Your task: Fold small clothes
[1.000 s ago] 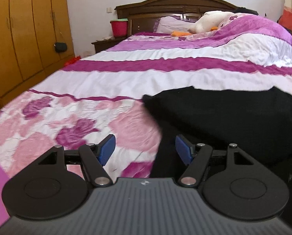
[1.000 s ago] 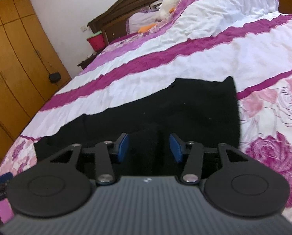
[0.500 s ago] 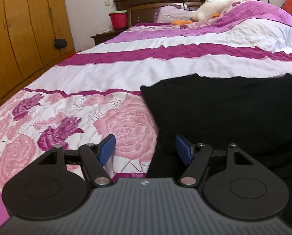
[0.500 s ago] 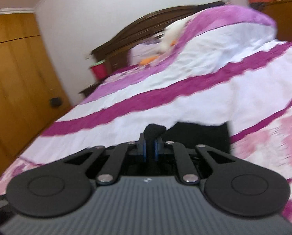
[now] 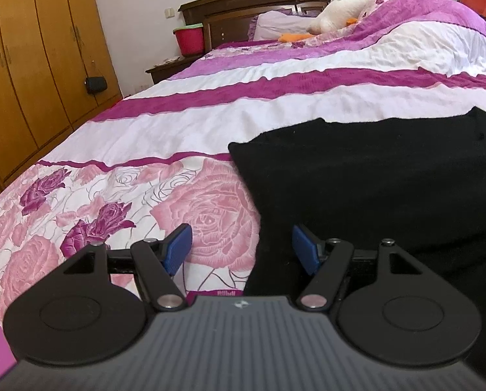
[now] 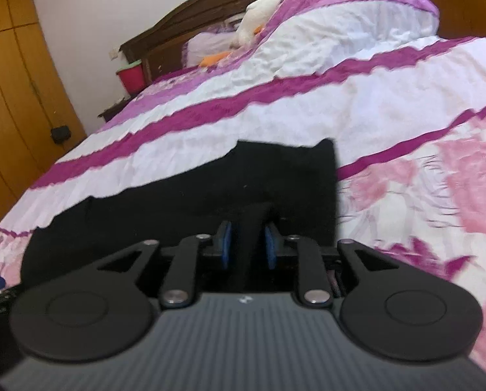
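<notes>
A black garment (image 5: 357, 179) lies spread flat on the pink and white quilt (image 5: 145, 130). My left gripper (image 5: 241, 247) is open just above its left edge, with the left pad (image 5: 178, 247) over the rose print and the right pad (image 5: 303, 249) over the black cloth. In the right wrist view the same black garment (image 6: 210, 189) fills the middle. My right gripper (image 6: 248, 244) hovers low over it, jaws opening. A raised ridge of black fabric stands between the blue pads (image 6: 225, 244), which sit narrowly apart and no longer pinch it.
The bed runs away to a dark wooden headboard (image 5: 275, 0) with a white plush toy (image 5: 340, 9) and pillows. A red bucket (image 5: 189, 37) stands on the nightstand. A wooden wardrobe (image 5: 31, 65) lines the left wall.
The right gripper shut on a fold of the black garment and lifted it, then came back down with its jaws parting. The left gripper sank closer to the garment's left edge, staying open.
</notes>
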`<move>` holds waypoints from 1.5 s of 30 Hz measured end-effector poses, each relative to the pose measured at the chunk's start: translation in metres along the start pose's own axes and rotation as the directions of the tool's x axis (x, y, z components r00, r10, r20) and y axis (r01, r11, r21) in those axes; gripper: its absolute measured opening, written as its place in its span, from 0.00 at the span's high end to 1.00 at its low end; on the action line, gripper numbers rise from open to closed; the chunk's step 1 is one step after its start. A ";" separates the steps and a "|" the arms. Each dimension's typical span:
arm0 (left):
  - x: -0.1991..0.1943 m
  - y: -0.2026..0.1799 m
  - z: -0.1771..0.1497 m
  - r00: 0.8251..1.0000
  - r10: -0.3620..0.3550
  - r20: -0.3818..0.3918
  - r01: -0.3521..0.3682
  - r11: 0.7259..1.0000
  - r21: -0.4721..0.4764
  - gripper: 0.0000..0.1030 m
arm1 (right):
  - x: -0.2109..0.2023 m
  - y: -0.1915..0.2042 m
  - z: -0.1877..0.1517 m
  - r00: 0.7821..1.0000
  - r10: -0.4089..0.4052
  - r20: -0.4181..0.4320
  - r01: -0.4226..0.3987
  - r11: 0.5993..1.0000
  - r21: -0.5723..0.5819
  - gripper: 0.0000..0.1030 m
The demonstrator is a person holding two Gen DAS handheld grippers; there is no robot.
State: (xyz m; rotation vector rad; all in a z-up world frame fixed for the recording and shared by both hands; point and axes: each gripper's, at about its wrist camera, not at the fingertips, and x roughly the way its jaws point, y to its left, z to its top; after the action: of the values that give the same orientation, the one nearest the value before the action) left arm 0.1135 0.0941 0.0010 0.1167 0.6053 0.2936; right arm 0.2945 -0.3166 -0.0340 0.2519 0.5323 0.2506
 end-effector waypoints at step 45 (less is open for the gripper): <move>-0.206 0.062 -0.137 0.932 -0.326 -0.158 0.293 0.934 -0.203 0.29 | -0.228 -0.015 -0.124 0.982 -0.040 -0.182 0.025 0.996 -0.086 0.45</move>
State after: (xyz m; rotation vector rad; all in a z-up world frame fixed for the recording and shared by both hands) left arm -0.1412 0.0934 0.0124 -0.1807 0.7726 0.0488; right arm 0.0420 -0.3775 -0.0355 0.1391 0.7068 0.2649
